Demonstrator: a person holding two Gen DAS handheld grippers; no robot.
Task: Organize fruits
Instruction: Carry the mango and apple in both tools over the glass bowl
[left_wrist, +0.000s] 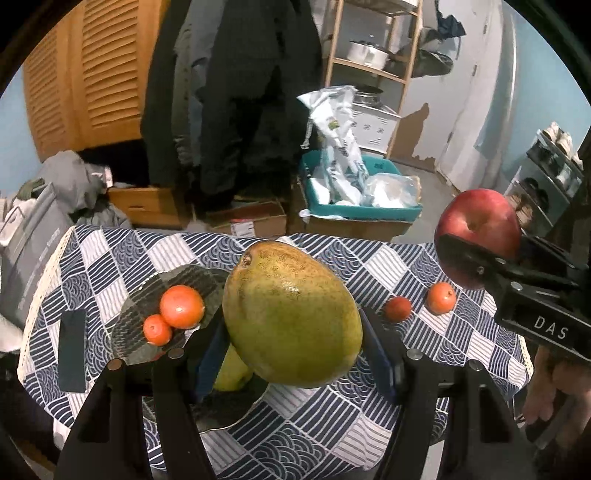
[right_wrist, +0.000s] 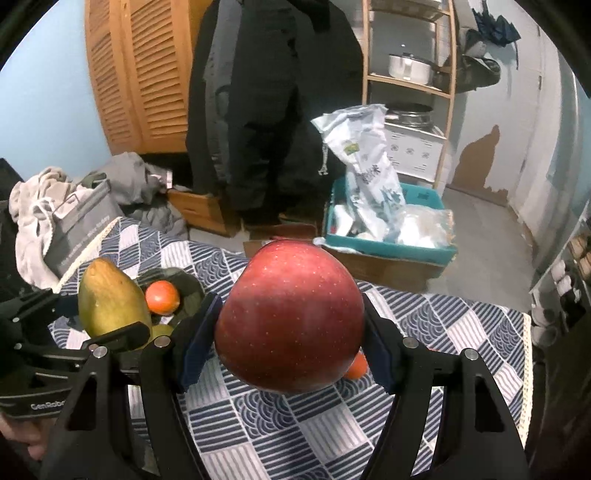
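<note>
My left gripper (left_wrist: 291, 354) is shut on a big green-yellow mango (left_wrist: 291, 314), held above a glass plate (left_wrist: 147, 295). The plate holds two orange fruits (left_wrist: 181, 306) and a yellow-green fruit (left_wrist: 231, 373) under the mango. My right gripper (right_wrist: 288, 350) is shut on a red apple (right_wrist: 290, 314), held above the table; it also shows in the left wrist view (left_wrist: 478, 240). Two small orange fruits (left_wrist: 440, 297) lie on the cloth at the right. The mango also shows in the right wrist view (right_wrist: 110, 299).
The table has a blue and white patterned cloth (left_wrist: 332, 424). A dark phone (left_wrist: 72, 350) lies at the table's left. Beyond the table are cardboard boxes, a teal bin (left_wrist: 354, 210) with bags, hanging coats and a wooden shelf.
</note>
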